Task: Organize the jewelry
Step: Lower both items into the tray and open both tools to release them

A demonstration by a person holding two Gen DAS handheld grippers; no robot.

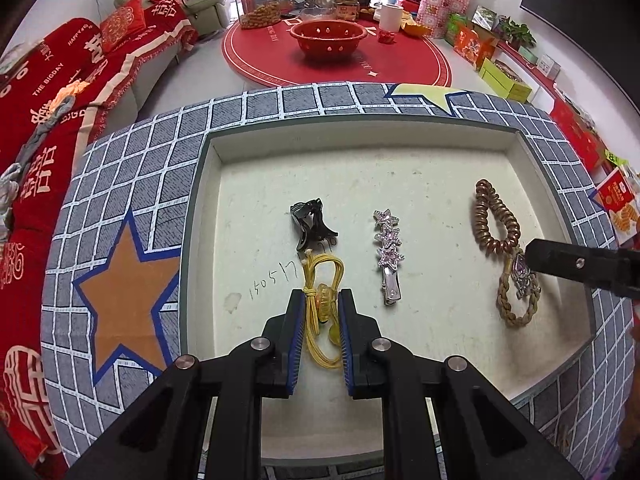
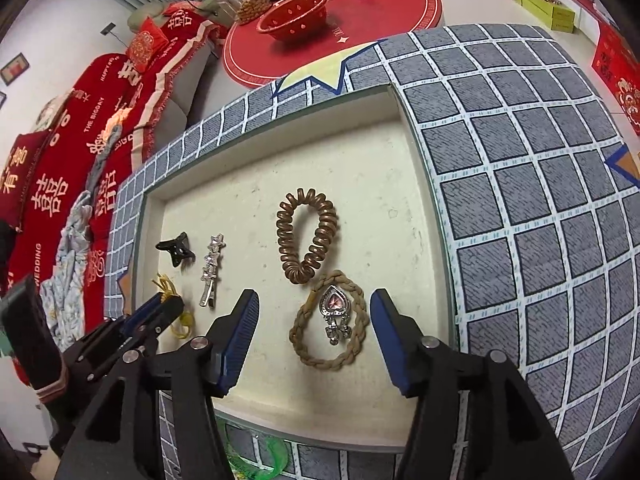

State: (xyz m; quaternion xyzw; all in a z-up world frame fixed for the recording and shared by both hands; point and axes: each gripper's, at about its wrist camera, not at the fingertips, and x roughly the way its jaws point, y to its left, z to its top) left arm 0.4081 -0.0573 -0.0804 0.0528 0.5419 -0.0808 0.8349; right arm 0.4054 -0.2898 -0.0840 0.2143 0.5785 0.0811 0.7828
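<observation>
Right now the left gripper (image 1: 320, 312) sits w/ its fingers narrowed around the yellow hair tie (image 1: 322, 308) near the front of the tray (image 1: 360, 130), pads touching or nearly so; whether it's truly clamped I cannot tell. The tie's long axis runs straight along the fingers, so a squeeze crosses its narrow width. The right gripper (image 2: 314, 320) is spread wide, straddling the braided hair tie w/ heart charm (image 2: 329, 320), nothing gripped. That tie lies dead ahead btwn the fingers, long axis front-to-back, touching the brown coil hair tie (image 2: 307, 236) beyond. Star clip (image 1: 388, 256) and black claw clip (image 1: 310, 224) lie btwn the two, apart.
</observation>
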